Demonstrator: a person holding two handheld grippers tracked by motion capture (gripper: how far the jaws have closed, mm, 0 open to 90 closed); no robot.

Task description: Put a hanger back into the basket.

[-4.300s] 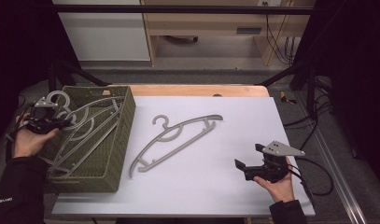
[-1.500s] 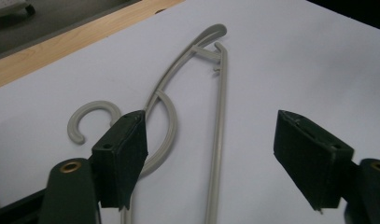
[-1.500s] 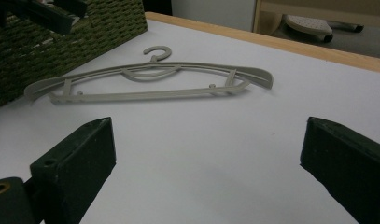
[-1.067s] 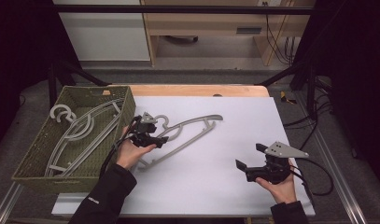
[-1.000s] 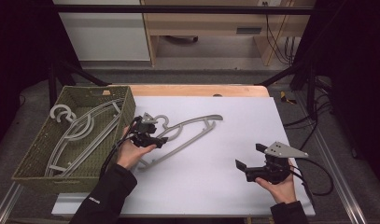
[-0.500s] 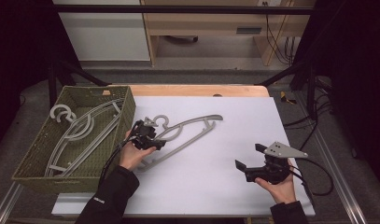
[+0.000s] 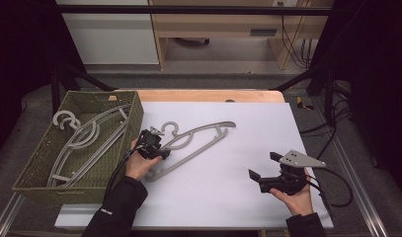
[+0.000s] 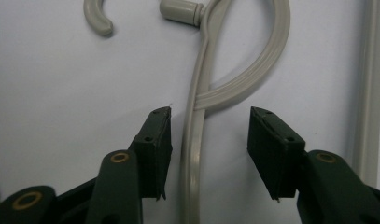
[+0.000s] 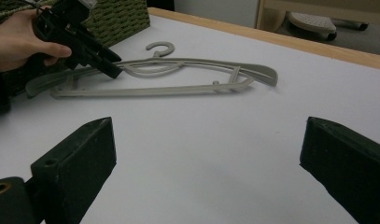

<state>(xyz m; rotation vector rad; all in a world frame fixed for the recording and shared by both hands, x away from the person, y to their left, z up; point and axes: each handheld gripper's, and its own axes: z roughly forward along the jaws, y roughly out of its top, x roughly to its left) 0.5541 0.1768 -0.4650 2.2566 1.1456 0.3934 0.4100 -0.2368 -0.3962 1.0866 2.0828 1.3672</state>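
A grey plastic hanger [image 7: 196, 138] lies flat on the white table top [image 7: 223, 202], hook towards the basket. My left gripper [image 7: 158, 148] is down at the hanger's left arm, just below the hook. In the left gripper view its jaws [image 8: 209, 114] stand open on either side of the hanger's arm [image 8: 195, 154], which sits close to the left pad without being clamped. My right gripper [image 7: 263, 165] rests at the front right of the table, wide open with nothing between its jaws [image 9: 208, 135]. It faces the hanger [image 9: 178, 74] and the left gripper [image 9: 85, 44].
A green woven basket [image 7: 132, 126] stands at the table's left edge, and two more grey hangers [image 7: 85, 138] lie in it. A cable trails from the right gripper off the table's right side. A wooden strip [image 7: 213, 95] runs along the far edge.
The left gripper came from over the basket to the hanger on the table and, in the last second, edged slightly nearer along its arm. The right gripper has stayed put.
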